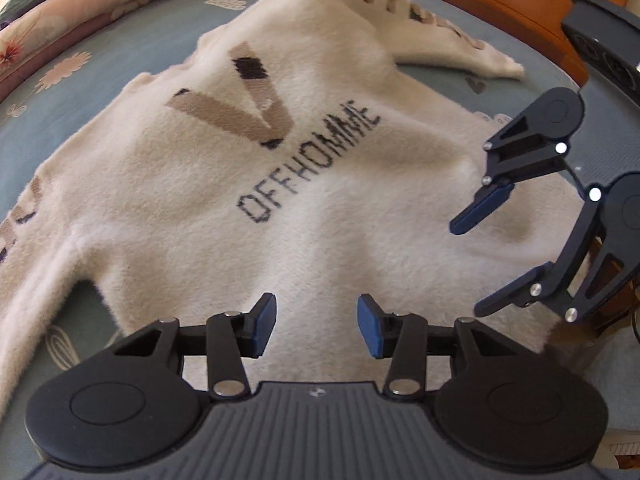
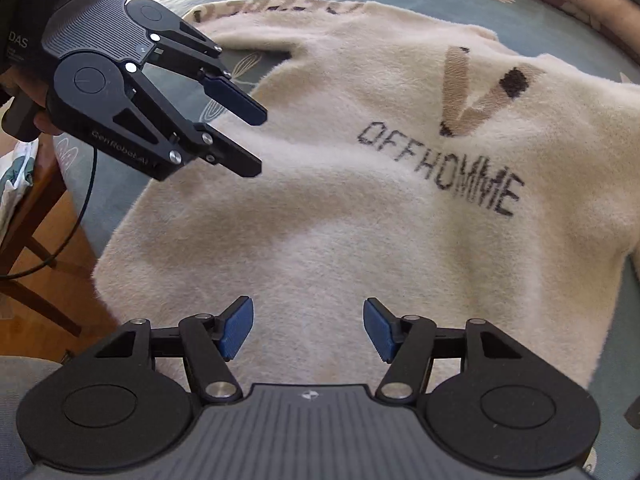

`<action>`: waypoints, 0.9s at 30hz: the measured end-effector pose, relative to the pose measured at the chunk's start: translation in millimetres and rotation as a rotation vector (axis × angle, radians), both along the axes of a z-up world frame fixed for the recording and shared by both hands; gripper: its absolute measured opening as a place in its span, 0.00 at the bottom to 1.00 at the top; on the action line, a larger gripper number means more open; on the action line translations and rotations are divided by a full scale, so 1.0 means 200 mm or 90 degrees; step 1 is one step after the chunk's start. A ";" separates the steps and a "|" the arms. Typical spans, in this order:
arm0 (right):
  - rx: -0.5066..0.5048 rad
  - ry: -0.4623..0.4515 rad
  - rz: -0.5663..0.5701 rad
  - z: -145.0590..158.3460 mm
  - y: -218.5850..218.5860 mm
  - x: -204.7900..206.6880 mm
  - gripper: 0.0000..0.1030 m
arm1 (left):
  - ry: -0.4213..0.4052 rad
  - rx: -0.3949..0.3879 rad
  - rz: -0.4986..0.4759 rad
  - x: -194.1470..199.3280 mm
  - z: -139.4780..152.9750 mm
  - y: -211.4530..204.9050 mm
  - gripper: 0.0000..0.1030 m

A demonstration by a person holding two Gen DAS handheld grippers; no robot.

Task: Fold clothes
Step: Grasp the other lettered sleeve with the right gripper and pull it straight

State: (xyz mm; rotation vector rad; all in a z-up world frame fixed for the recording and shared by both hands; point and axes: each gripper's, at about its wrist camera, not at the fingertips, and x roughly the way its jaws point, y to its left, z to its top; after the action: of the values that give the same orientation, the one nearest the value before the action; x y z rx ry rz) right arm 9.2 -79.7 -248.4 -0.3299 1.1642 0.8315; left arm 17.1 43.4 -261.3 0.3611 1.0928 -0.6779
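Open left gripper [image 1: 317,326] hovers over cream sweater [image 1: 320,184] lettered "OFFHOMME".

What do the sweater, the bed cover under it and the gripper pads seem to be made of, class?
Sweater: soft, fuzzy knit, maybe brushed wool or acrylic; the matte nap blurs its lettering.
Bed cover: thin woven cloth, likely cotton; flat, matte, flower-printed.
Pads on the right gripper: blue, probably rubber; fine ribbing shows.
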 end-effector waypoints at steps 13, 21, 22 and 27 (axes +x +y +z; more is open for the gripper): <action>-0.017 0.064 -0.079 0.05 -0.30 -0.06 0.66 | 0.103 0.069 0.101 -0.14 -0.04 0.27 0.48; -0.054 -0.064 -0.278 0.05 -0.61 0.27 0.66 | 0.030 0.022 0.094 -0.09 0.00 0.13 0.48; -0.046 -0.072 -0.302 0.03 -0.65 0.34 0.66 | 0.025 0.023 0.085 -0.08 -0.02 0.10 0.48; 0.024 -0.054 -0.396 -0.10 -0.85 0.65 0.66 | 0.043 0.010 0.099 -0.01 -0.06 0.04 0.47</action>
State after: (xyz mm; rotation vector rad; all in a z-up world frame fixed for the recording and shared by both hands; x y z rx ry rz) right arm 140.2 -249.6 -269.2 0.0357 1.0820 0.2898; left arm 16.0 51.5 -274.0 0.2647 1.1778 -0.5469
